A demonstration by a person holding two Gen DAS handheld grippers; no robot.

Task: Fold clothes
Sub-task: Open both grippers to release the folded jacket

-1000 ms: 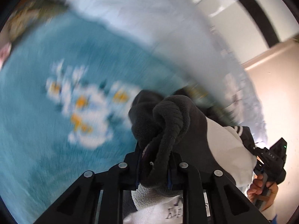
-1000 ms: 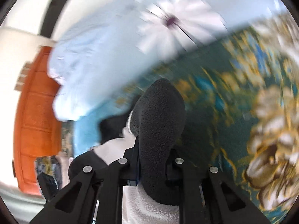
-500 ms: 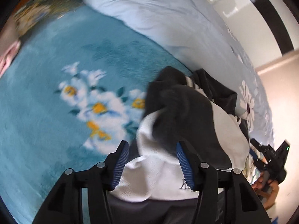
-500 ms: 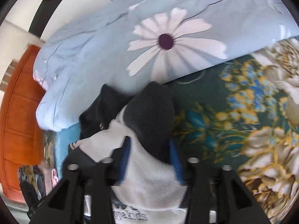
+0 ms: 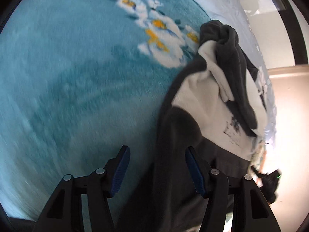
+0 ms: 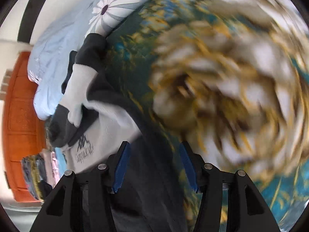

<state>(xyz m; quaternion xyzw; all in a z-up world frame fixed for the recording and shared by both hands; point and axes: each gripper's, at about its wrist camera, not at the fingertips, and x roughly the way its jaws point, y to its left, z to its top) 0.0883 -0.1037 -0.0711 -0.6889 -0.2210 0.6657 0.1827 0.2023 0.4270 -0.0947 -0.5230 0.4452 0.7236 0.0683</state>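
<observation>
Both claws stand partly open, holding nothing. In the left wrist view, the left gripper (image 5: 157, 171) fills the bottom centre, its blue-padded fingers (image 5: 121, 171) parted; the jaws have just been opening, and they press on nothing. To the left and above spreads a fuzzy teal blanket (image 5: 67, 73) with white and yellow flowers (image 5: 162, 38) at upper centre. Right of centre lies the dark grey and white fleece garment (image 5: 208, 100), bunched, its dark lower edge reaching down between the fingers. Beyond it, at upper right, is a pale blue floral duvet (image 5: 222, 3). At the lower right edge, the right gripper (image 5: 270, 181) shows small and dark.

In the right wrist view, an orange wooden door (image 6: 19, 116) is at far left. The duvet (image 6: 63, 38) sits upper left, the garment (image 6: 108, 119) left of centre, printed lettering visible. The right gripper (image 6: 154, 167) is at bottom centre, jaws just opened, dark fabric beneath them ungripped. A blurred green and gold floral blanket (image 6: 231, 87) fills the right.
</observation>
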